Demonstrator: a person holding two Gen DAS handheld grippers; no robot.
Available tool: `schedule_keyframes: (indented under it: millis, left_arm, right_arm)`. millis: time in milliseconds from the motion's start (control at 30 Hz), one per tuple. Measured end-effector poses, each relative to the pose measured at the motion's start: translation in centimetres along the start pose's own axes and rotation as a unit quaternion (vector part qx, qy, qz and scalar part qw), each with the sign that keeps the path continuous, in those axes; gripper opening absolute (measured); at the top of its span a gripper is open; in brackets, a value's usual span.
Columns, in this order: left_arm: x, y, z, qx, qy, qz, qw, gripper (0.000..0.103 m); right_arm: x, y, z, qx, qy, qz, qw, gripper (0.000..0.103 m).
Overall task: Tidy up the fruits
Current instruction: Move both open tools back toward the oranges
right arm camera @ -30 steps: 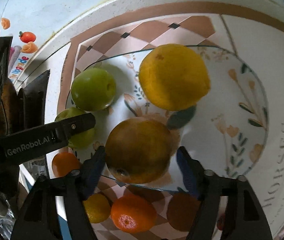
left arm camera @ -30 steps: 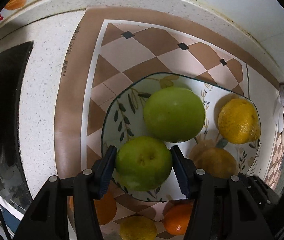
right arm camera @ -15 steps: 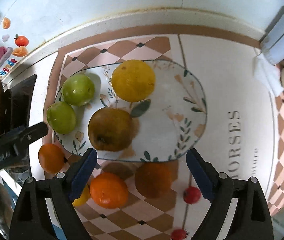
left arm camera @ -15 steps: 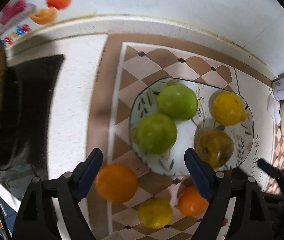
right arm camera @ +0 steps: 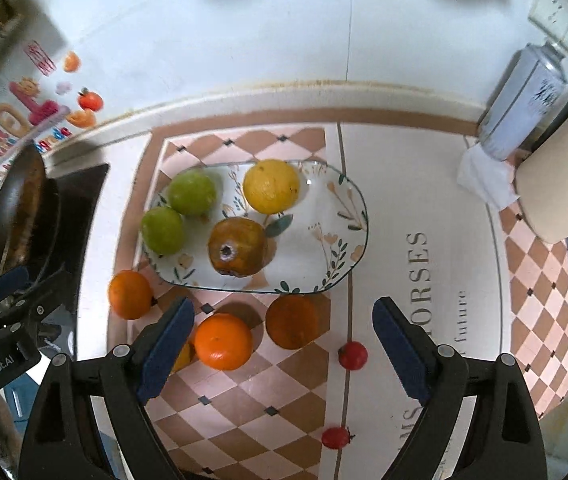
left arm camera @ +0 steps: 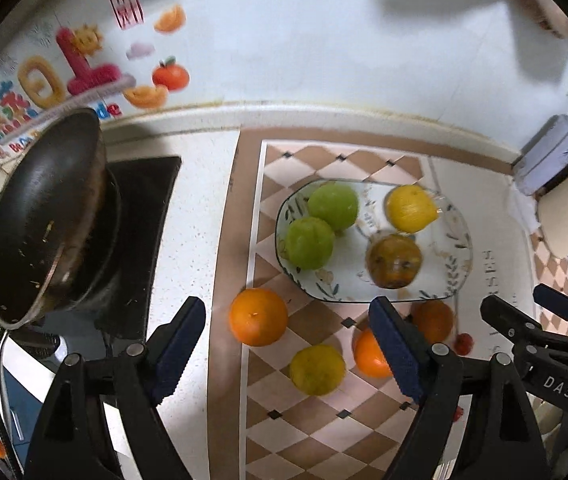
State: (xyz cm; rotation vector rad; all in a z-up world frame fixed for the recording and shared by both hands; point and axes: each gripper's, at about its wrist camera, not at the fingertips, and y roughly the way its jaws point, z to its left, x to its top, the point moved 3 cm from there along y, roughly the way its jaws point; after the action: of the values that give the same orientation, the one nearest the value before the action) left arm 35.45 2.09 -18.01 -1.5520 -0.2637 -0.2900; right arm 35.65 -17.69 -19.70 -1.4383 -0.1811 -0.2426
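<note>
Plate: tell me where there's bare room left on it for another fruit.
The plate is bare on its right side, beyond the yellow fruit and the brown fruit. Its left end is crowded by two green fruits. In front of the plate, oranges crowd the mat.

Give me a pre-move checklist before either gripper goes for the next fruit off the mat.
1. Left gripper empty, jaws apart: ok.
2. Right gripper empty, jaws apart: ok.
3. Plate has free room on its right half: ok.
4. Fruit on the plate settled: two green apples, lemon, brown fruit lie inside the rim: ok.
5. Fruit left on the mat: oranges, a yellow citrus, two small red fruits: not ok, unsorted.
6. Grippers clear of each other: cannot tell.
</note>
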Motion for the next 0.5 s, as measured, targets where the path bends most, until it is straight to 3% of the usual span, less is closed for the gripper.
schedule_keyframes:
  millis: [500]
  left_arm:
    - [-1.9,-8.4,-1.0,-0.01,0.012,-0.076,0.997,0.083]
  right_arm:
    - [-3.0,-10.0,0.8,-0.003,-0.008,-0.081,0.997,0.093]
